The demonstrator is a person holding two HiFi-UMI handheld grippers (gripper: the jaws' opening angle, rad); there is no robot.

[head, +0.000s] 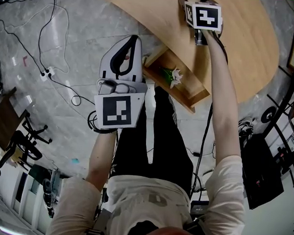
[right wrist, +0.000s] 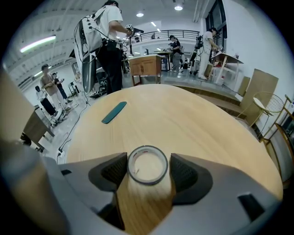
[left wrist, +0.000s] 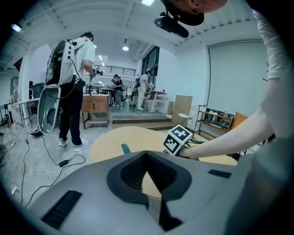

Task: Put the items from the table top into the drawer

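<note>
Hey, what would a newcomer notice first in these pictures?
A tape roll lies on the round wooden table, right between the open jaws of the right gripper. Farther back on the table lies a teal strip; below the edge, a drawer stands open.

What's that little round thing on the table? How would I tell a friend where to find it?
Start at the round wooden table. A small tape roll lies flat on it, between the open jaws of the right gripper. It is a ring with a dark rim; its neighbour is a flat teal strip.

Bright, fisheye-warped (foreground seemingly blurred)
</note>
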